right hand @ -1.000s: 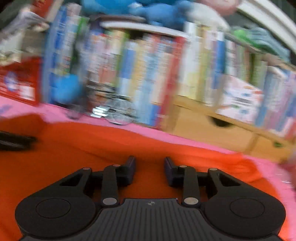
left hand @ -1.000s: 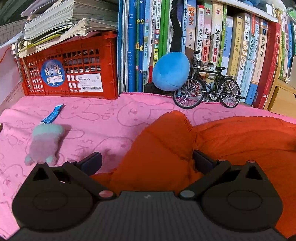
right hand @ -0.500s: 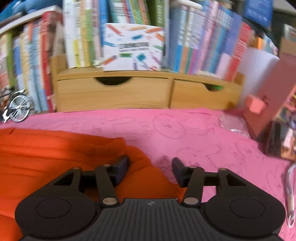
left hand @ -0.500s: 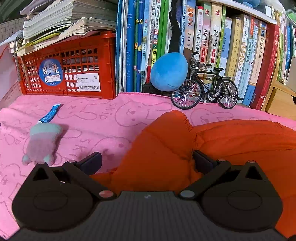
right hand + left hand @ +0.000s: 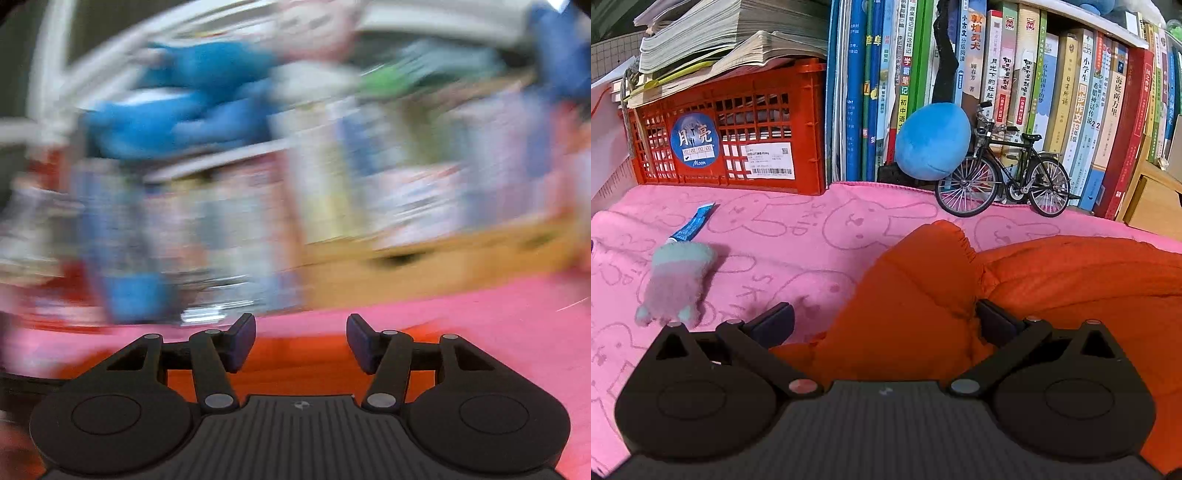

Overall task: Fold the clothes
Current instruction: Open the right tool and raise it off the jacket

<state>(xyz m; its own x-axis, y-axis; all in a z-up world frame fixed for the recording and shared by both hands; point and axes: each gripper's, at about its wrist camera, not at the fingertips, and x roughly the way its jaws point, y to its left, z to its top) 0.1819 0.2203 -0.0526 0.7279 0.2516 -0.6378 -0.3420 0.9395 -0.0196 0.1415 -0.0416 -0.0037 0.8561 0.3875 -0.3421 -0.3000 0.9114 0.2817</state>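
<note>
In the left wrist view we see our left gripper (image 5: 882, 321) with its jaws spread wide over the orange garment (image 5: 1052, 280). A bunched sleeve of it rises between the two fingers; the right finger (image 5: 995, 321) lies against the cloth, while the left finger (image 5: 774, 321) sits apart from it over the pink blanket (image 5: 820, 236). The pads do not pinch the fabric. The rest of the garment spreads away to the right and near side of this gripper.

Farther off, a model bicycle (image 5: 1004, 177) and a blue plush ball (image 5: 932, 142) stand before a row of books (image 5: 1052, 107); a red crate (image 5: 738, 144) sits far left, and a small plush toy (image 5: 676, 284) lies near left.

The right wrist view is badly blurred. Our right gripper (image 5: 301, 343) shows jaws partly apart and closing, with nothing caught between them. The orange garment (image 5: 295, 365) lies below and just beyond the fingertips, on the pink blanket (image 5: 498, 306).
</note>
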